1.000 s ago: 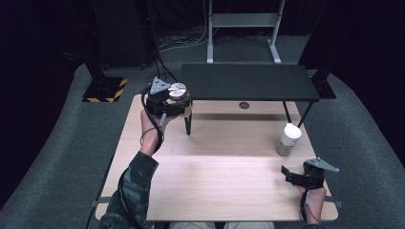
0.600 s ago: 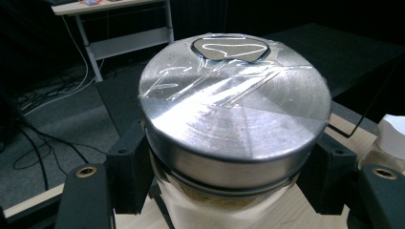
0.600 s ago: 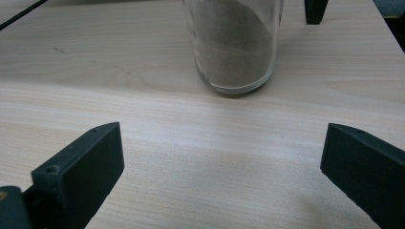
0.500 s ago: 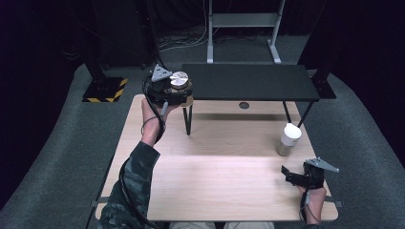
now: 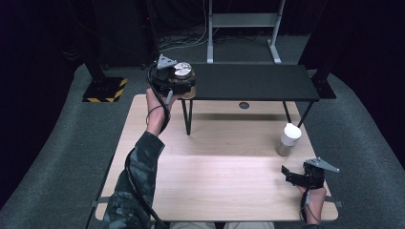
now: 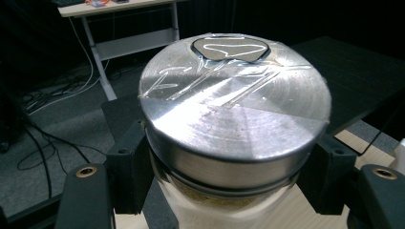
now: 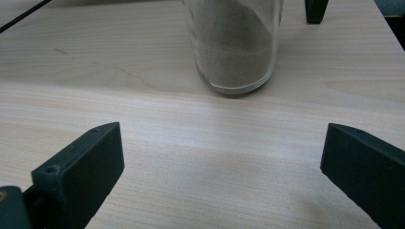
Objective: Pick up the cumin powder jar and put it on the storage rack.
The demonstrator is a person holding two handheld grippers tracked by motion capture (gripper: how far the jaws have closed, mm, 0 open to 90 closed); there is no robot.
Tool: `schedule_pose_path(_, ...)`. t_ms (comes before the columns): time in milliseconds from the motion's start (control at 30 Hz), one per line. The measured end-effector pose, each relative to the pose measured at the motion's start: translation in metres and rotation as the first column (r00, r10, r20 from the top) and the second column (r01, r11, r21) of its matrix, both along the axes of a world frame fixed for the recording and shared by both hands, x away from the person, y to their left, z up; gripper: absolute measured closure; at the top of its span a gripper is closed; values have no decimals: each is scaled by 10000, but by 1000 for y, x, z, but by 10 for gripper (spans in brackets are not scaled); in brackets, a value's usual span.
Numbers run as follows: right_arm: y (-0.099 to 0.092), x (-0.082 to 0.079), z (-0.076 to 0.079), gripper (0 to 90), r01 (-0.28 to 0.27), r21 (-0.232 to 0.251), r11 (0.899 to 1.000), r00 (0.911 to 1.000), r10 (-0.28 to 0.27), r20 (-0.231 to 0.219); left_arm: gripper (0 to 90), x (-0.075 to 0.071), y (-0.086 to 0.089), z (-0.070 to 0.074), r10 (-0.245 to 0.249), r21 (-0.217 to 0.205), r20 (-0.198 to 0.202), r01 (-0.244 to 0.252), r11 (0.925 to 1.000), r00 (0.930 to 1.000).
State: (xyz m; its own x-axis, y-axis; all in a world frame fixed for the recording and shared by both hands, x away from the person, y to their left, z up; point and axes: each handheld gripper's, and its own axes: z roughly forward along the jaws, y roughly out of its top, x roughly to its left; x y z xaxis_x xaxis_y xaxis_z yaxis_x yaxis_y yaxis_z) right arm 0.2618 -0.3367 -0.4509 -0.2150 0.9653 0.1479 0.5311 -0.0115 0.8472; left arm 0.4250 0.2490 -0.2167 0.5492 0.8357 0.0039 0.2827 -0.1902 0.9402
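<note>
1. Over the far left corner of the wooden surface [image 5: 215,181], beside the black shelf [image 5: 253,81]: metal-lidded jar [image 5: 182,71], clamped between left gripper [image 5: 174,83] fingers [image 6: 129,171], lifted clear.
2. Near the right edge: sand-filled glass jar [image 5: 288,139], standing upright.
3. Just behind it: right gripper [image 5: 291,175], resting low, fingers wide apart, empty.
</note>
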Motion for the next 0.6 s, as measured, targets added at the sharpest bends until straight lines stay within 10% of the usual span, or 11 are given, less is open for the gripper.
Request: schedule_pose_path(600, -1, 0, 0, 0, -10, 30, 10000, 10000, 10, 15, 306, 38, -13, 1, 670, 460, -853, -632, 9969, 9941)
